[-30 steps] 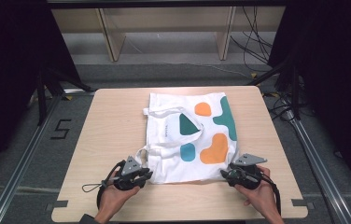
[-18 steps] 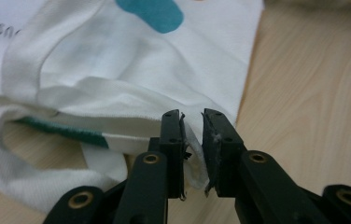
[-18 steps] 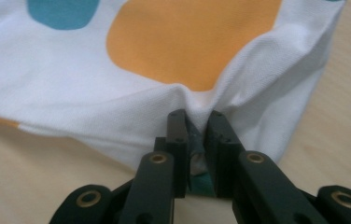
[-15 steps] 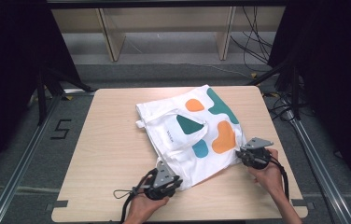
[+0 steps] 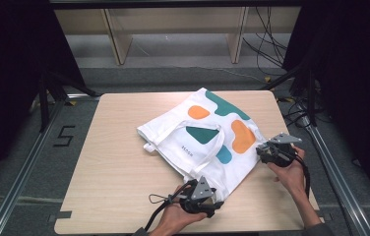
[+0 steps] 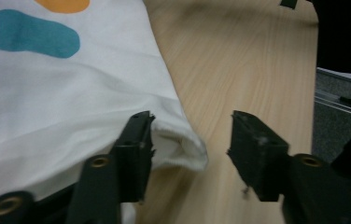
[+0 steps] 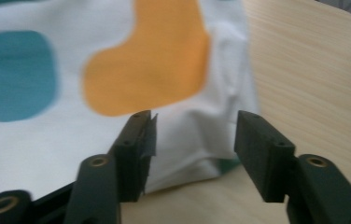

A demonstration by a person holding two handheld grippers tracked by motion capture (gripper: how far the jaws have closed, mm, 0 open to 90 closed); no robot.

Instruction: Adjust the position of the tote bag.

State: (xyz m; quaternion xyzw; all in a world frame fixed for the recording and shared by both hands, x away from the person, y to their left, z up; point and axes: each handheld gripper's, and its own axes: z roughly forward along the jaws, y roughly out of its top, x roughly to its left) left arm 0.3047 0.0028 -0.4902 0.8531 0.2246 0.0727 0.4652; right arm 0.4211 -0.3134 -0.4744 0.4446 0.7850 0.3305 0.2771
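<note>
The tabletop (image 5: 119, 196) was pale wood, and on it I saw the white tote bag (image 5: 173, 132) lying flat and skewed, its coloured blobs of orange, teal and green toward the far right, its two handles looped across the middle. One bag corner pointed at the near edge, another at the right edge. My left gripper (image 5: 211, 209) sat at the near corner; its jaws had just been opening, and in the left gripper view the bag corner (image 6: 183, 144) lay loose between them, beside one jaw with a clear gap to the other. My right gripper (image 5: 263, 153) sat at the right corner, jaws likewise just opened and parted, the hem (image 7: 197, 158) lying unpinched between them.
</note>
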